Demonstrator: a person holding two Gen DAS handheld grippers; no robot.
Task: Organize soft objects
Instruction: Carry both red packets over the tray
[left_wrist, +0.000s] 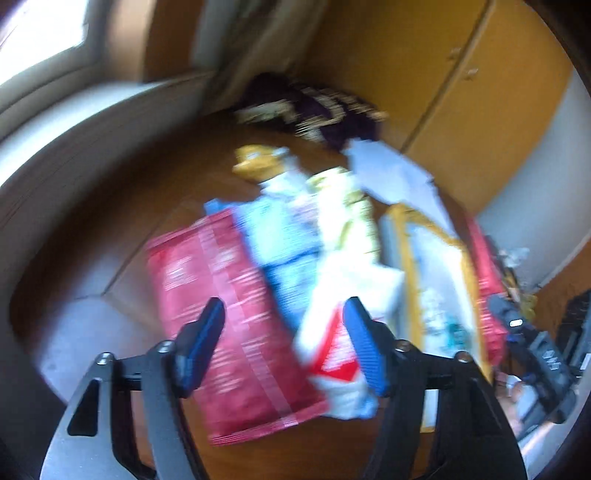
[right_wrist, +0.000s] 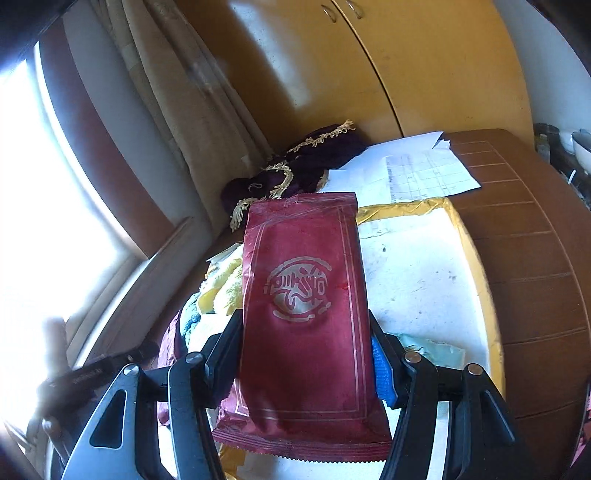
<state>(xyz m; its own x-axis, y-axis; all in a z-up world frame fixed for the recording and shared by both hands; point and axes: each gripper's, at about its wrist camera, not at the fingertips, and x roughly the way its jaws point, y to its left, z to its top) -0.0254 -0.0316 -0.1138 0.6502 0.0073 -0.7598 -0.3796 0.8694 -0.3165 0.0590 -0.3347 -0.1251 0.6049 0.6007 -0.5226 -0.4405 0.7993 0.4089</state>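
1. A dark red foil packet (right_wrist: 304, 306) with a pale round emblem sits lengthwise between the fingers of the right claw (right_wrist: 308, 354), which is clamped on its two long edges; the packet is tilted up off the pile, its serrated end nearest the camera.
2. Under and behind that packet lies a large flat package (right_wrist: 417, 280) with a white face and gold border, resting on the brown tabletop (right_wrist: 524, 236).
3. To the packet's left, a yellow and blue soft thing (right_wrist: 218, 291) pokes out from the heap; what it is I cannot tell.
4. Farther back are loose white papers (right_wrist: 410, 166) and a bundle of dark purple cloth (right_wrist: 303, 162) with gold fringe, against the yellow cupboard (right_wrist: 443, 66) and a pale curtain (right_wrist: 177, 92).
5. The left claw (left_wrist: 284, 343) hovers with its blue-padded fingers (left_wrist: 364, 343) apart and nothing between them, above a row of packets lying side by side on the tabletop.
6. This view is badly blurred: a red printed packet (left_wrist: 225, 321) lies closest to the left, then a blue and white one (left_wrist: 284, 236), then a white and yellow one (left_wrist: 347, 229) with a red triangle near its lower end.
7. At the right edge of that view the other claw's dark body shows, beside the gold-bordered package.
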